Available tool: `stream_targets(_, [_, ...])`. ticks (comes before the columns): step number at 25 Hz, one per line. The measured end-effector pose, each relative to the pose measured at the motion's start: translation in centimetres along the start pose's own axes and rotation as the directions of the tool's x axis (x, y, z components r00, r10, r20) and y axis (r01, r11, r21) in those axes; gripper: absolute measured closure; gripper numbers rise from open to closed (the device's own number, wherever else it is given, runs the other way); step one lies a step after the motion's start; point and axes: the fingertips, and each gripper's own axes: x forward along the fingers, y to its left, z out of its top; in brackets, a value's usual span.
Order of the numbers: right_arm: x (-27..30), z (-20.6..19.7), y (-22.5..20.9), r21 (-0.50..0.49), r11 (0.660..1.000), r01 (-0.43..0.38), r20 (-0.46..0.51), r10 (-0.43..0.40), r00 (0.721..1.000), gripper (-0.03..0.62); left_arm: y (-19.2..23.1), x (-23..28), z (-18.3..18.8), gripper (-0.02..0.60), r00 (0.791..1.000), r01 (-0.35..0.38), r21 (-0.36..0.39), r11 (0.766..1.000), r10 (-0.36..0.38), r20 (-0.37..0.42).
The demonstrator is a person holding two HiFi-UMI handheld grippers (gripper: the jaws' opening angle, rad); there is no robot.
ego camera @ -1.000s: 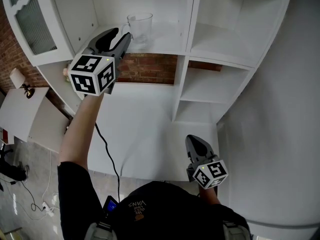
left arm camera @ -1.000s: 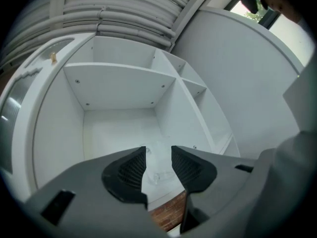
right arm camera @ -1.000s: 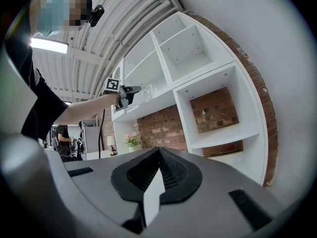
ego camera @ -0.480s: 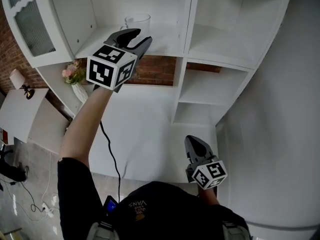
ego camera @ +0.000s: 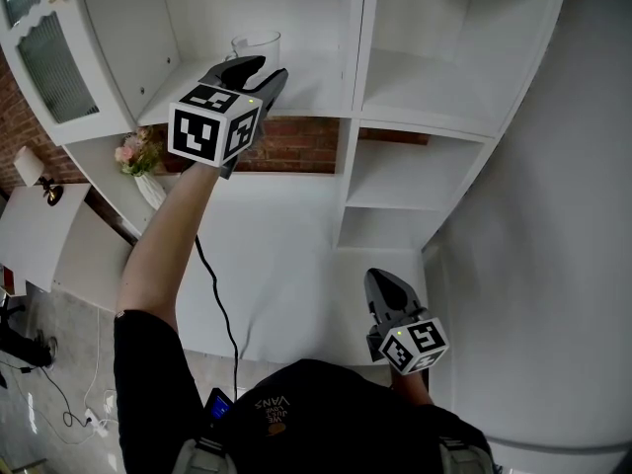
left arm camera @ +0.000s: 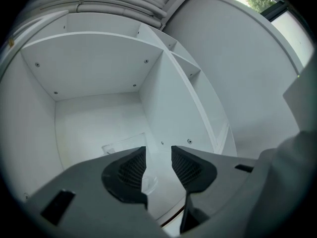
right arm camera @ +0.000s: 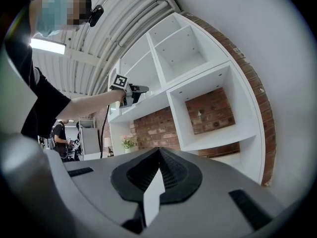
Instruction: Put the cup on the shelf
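One step looks all but done: the cup (ego camera: 255, 47) stands upright on the shelf (ego camera: 316, 92), in the upper left compartment, at about 11 o'clock in the head view. Your left gripper (ego camera: 262, 68) is held up to it with its jaws parted by a narrow gap. They grip nothing, and its own view shows only white shelf and what looks like a glass edge through the gap. The cup sits just beyond the jaw tips, at their 12 o'clock; I cannot tell if it touches them. I judge this the release, so next draw the gripper straight back toward 6 o'clock without nudging the glass. Your right gripper (ego camera: 387, 282) hangs low at 5 o'clock, jaws pressed together, empty.
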Motion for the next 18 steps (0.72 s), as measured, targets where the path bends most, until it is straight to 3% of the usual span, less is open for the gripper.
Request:
stream_targets(9, [1.0,0.0,0.9,-0.002,1.0,-0.021,-0.01,0.021,1.0,0.594,1.5,0.1,-0.7,0.439,1.0,-0.009,-0.042,0.999,0.009,0.011])
stream_targets(18, [0.5,0.1,2.9,-0.015,1.0,-0.026,-0.013,0.026,1.0,0.594,-0.7,-2.5,-0.8,0.439,0.992,0.079,-0.074,0.994,-0.071,0.099])
